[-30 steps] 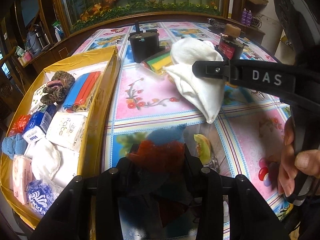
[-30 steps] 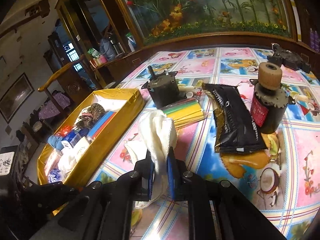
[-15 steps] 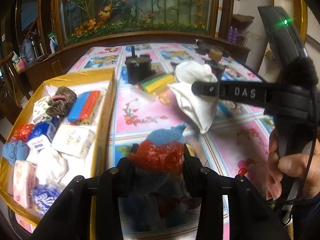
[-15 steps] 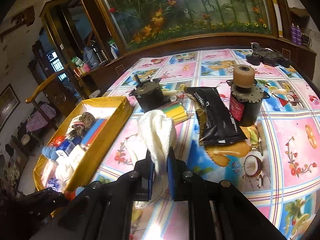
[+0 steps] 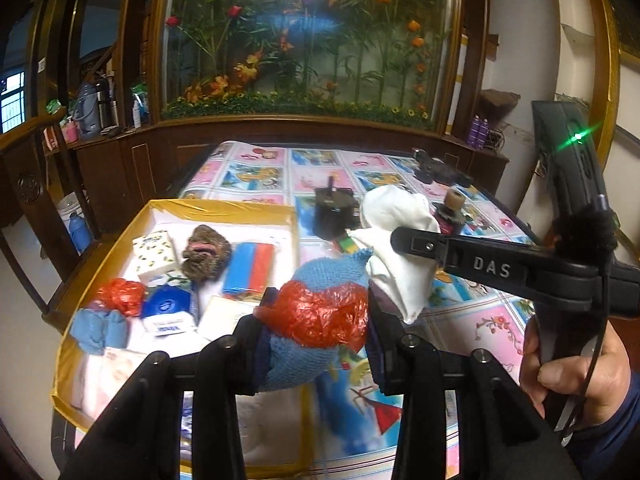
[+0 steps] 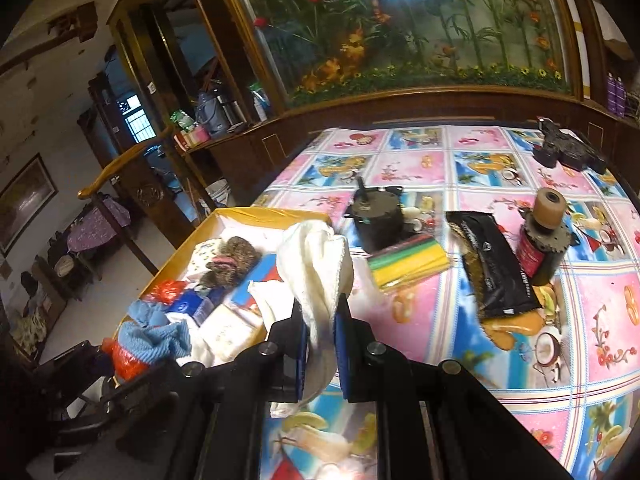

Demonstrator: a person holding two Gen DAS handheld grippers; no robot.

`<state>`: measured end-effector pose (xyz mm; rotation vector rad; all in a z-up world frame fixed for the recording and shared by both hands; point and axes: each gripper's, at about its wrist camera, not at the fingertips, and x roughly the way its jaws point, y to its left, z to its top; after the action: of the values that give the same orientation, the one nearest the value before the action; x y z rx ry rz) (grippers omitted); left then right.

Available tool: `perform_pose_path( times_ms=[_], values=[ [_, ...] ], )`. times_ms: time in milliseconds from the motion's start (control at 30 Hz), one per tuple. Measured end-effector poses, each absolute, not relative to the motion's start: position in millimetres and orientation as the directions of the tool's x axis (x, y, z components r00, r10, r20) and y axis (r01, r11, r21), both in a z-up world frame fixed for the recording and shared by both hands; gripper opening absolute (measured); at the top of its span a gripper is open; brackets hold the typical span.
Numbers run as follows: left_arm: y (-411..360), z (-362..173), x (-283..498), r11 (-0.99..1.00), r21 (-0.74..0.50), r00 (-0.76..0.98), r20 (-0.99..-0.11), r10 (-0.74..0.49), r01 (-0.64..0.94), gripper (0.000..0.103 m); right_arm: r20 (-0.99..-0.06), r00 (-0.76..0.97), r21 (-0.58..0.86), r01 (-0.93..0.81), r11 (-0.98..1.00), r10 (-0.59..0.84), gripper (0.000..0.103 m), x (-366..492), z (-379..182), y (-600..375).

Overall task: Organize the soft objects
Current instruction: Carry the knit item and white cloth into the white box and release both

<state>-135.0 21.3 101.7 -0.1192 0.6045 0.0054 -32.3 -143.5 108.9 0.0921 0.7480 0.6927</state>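
While both loads hang clear of the table (image 6: 500, 368), carry over the yellow box (image 5: 100, 268) before letting go. Left hand-held gripper (image 5: 316, 320): pinching a blue knit cloth (image 5: 332, 272) with a red plastic wad (image 5: 320, 312). Right hand-held gripper (image 6: 322, 332): clamped on a white cloth (image 6: 316, 264), tail dangling. Lift that tail over the near rim, aim for bare lining among packets already inside, release only when low. Beyond: coloured strip pack (image 6: 406, 262), black pouch (image 6: 492, 268), left on the table.
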Motion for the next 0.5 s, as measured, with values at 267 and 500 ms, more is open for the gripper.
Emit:
perform_pose_path(
  times_ms=[267, 500],
  values=[
    [70, 101, -145, 0.982, -0.146, 0.828, -0.561, 0.016, -0.118, 0.039, -0.609, 0.473, 0.310, -0.597, 0.740, 0.637, 0.014, -44, 114, -110],
    [145, 121, -156, 0.954, -0.188, 0.830, -0.549, 0.094, -0.232, 0.039, -0.593, 0.379, 0.404, -0.624, 0.669, 0.710, 0.014, -34, 139, -86]
  ],
)
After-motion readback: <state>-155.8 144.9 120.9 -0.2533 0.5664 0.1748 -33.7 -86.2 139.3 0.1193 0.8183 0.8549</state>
